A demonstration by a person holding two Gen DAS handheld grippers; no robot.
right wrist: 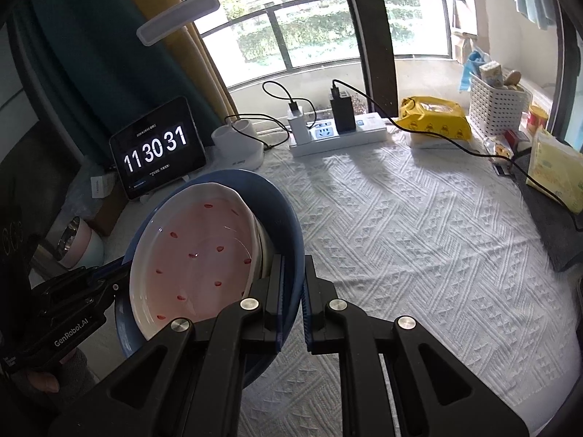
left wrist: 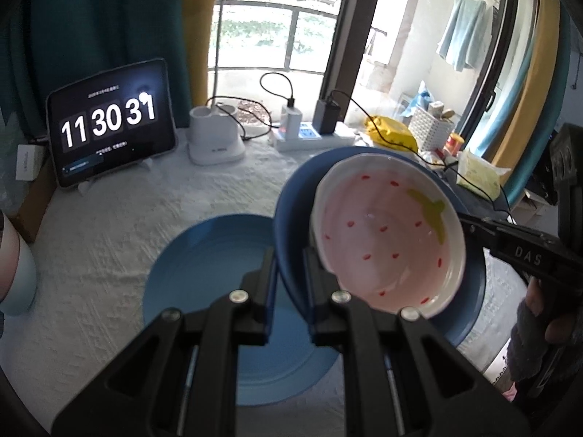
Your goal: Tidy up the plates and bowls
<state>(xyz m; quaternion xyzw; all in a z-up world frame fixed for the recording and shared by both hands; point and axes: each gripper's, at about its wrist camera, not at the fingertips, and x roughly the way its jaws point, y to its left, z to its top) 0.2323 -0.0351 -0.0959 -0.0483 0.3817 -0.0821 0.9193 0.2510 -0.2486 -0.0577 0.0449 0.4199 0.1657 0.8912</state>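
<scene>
Black jaws of the left gripper [left wrist: 289, 273] are clamped on the near left rim of a dark blue bowl [left wrist: 291, 218], which is held in the air and tilted. Inside it a white strawberry bowl [left wrist: 386, 233] with a pink inside and red specks is nested, its mouth turned toward the left camera. On the opposite rim the right gripper [right wrist: 293, 291] is closed as well, so the stack is carried between both hands, the grips facing each other across the bowl's width.

Directly below and slightly left of the held stack, a lighter blue plate [left wrist: 204, 284] lies flat on the bench [right wrist: 419, 236], which is covered with a white textured cloth. The stack is probably meant to be lowered onto this plate; for that it would have to be levelled and shifted a little to the left.

At the bench's left edge a pink and pale blue cup [right wrist: 78, 242] stands well apart from the plate. Farther back a tablet clock [left wrist: 109, 123], a white lamp base [left wrist: 215, 138] and a power strip [right wrist: 339, 134] with trailing cables are seen, none in the path.
</scene>
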